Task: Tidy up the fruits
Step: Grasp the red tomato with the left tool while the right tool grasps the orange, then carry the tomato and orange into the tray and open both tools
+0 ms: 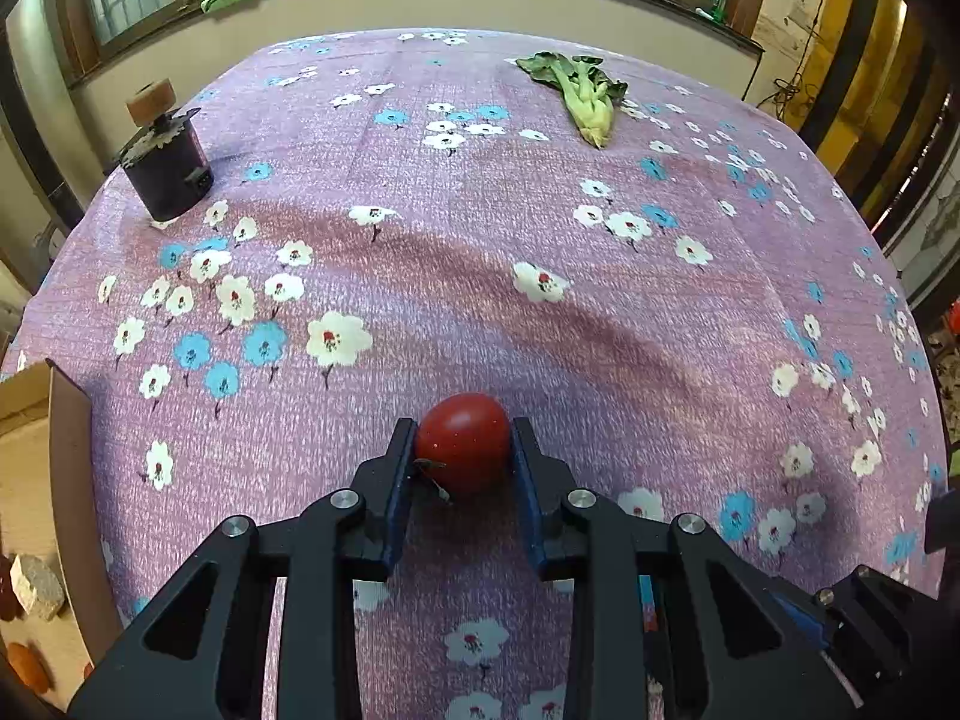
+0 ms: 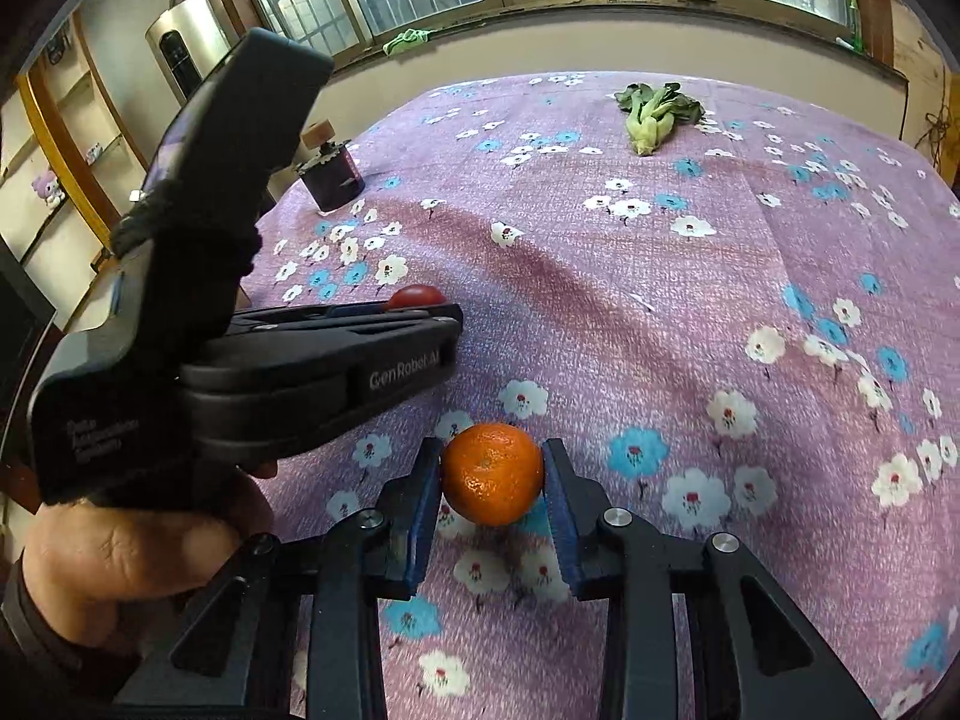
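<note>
1. Tomato [image 1: 463,443] sits clamped between both blue pads of left gripper [image 1: 462,450], resting on floral cloth [image 1: 540,300] in the near-middle of the table.
2. Orange [image 2: 492,474] is pinched between right gripper [image 2: 492,477] pads, touching on both sides, low over the cloth.
3. Left gripper body crosses the right wrist view on its left side, a hand [image 2: 120,558] wrapped under its handle; the two tools are near each other, the tomato up-left of the orange.
4. Cardboard box [image 1: 36,396] edge pokes in at the table's left edge.
5. Dark jar [image 1: 165,171] stands near far-left edge; leafy greens [image 1: 579,93] lie near the far edge.
6. Wide bare cloth lies between grippers and both far items.
</note>
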Action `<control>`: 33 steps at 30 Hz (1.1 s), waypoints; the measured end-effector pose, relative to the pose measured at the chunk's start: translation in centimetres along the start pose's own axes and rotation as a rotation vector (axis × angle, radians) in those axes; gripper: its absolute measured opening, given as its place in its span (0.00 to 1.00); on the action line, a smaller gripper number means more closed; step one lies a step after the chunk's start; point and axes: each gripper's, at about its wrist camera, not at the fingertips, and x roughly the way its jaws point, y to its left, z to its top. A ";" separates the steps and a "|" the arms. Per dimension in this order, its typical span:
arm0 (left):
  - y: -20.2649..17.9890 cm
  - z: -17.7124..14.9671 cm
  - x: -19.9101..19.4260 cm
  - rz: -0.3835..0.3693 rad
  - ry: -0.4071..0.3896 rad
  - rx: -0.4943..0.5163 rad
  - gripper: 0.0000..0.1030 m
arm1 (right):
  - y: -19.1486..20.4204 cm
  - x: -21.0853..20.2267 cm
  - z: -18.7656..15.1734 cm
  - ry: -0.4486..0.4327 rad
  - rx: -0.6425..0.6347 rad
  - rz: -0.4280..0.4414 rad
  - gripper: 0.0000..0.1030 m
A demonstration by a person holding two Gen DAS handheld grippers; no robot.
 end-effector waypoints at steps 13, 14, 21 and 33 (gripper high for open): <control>3.7 -4.6 -5.9 0.018 -0.065 -0.098 0.27 | 2.0 -2.1 -0.6 -0.025 -0.017 0.027 0.33; 4.1 -5.0 -6.6 0.021 -0.074 -0.105 0.27 | 2.4 -2.2 -0.6 -0.027 -0.020 0.031 0.33; 5.8 -7.0 -9.7 0.042 -0.115 -0.116 0.27 | 5.1 -2.6 -0.7 -0.038 -0.055 0.066 0.33; 9.1 -9.4 -12.1 0.065 -0.136 -0.155 0.27 | 9.7 -3.2 -1.0 -0.045 -0.120 0.110 0.33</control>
